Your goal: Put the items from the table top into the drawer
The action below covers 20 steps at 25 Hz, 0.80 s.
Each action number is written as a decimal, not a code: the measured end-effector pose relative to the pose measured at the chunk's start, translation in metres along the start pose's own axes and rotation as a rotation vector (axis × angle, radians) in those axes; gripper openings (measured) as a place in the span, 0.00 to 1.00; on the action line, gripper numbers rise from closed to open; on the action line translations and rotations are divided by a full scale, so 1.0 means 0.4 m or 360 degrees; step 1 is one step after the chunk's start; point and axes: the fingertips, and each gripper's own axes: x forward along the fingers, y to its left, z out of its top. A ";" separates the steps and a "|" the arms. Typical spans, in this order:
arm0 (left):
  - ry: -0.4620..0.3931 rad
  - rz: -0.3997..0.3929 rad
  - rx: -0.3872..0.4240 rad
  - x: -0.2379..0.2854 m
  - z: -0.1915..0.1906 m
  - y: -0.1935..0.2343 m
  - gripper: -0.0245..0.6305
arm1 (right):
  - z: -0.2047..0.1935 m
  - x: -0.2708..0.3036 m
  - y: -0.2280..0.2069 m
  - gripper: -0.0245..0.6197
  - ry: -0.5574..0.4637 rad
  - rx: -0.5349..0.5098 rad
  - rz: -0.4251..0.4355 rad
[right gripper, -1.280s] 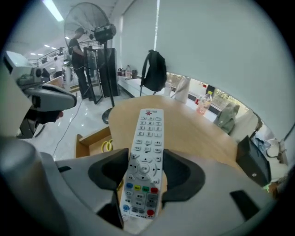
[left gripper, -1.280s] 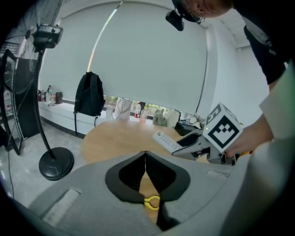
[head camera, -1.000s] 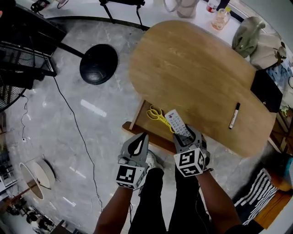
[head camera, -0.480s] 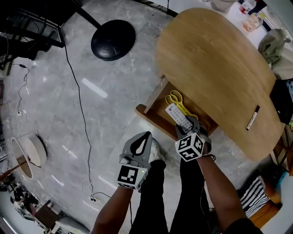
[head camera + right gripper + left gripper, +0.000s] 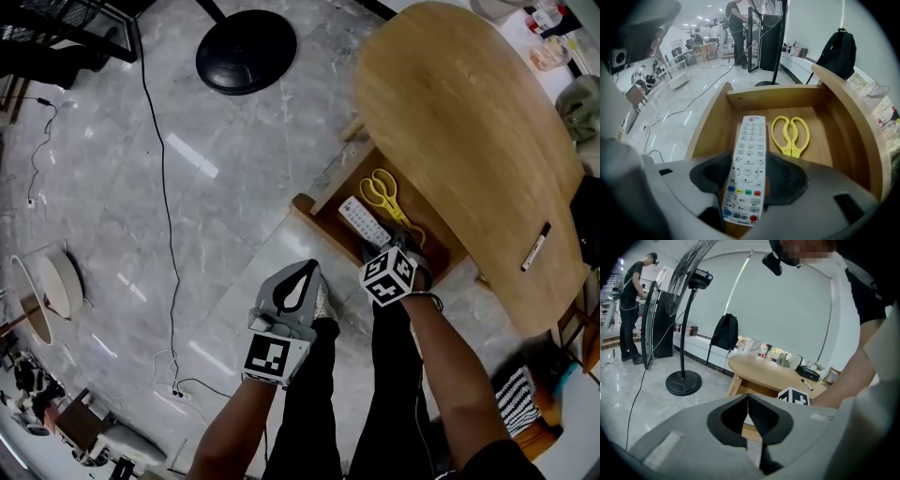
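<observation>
A white remote (image 5: 359, 219) is clamped between the jaws of my right gripper (image 5: 381, 247), its far end low inside the open wooden drawer (image 5: 317, 208). In the right gripper view the remote (image 5: 749, 161) runs forward from the right gripper (image 5: 747, 182), beside yellow scissors (image 5: 791, 133) lying on the drawer floor. The scissors (image 5: 387, 193) also show in the head view. A black marker (image 5: 535, 247) lies on the oval wooden table (image 5: 450, 112). My left gripper (image 5: 301, 274) hangs shut and empty over the floor, left of the drawer; its tips (image 5: 748, 397) meet.
A black round fan base (image 5: 246, 51) stands on the grey floor beyond the drawer, with a cable (image 5: 165, 216) trailing from it. A round stool (image 5: 52, 292) sits far left. The person's legs are right below the grippers. Bags and bottles crowd the table's far end.
The right gripper has sunk with the remote from above the drawer front down into the drawer. The left gripper has drifted a little lower and stayed shut.
</observation>
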 end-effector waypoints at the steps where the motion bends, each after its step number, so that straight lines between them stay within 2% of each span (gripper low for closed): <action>1: -0.0009 -0.0001 0.0005 -0.001 0.000 0.005 0.07 | -0.002 0.009 0.000 0.40 0.0014 -0.0003 -0.0003; 5: -0.0006 -0.0016 0.0023 -0.019 -0.010 0.008 0.07 | -0.012 0.023 0.010 0.40 0.0048 -0.0004 0.0001; 9: 0.0030 -0.0018 0.0036 -0.036 -0.020 0.011 0.07 | 0.014 -0.011 0.006 0.41 -0.0025 0.0050 0.0016; 16: 0.0019 -0.0036 0.0082 -0.017 0.022 -0.009 0.07 | 0.054 -0.185 -0.058 0.41 -0.0258 0.0193 -0.0135; 20: -0.0001 -0.0099 0.0147 0.018 0.078 -0.057 0.07 | 0.048 -0.297 -0.102 0.40 -0.0345 0.0361 -0.0174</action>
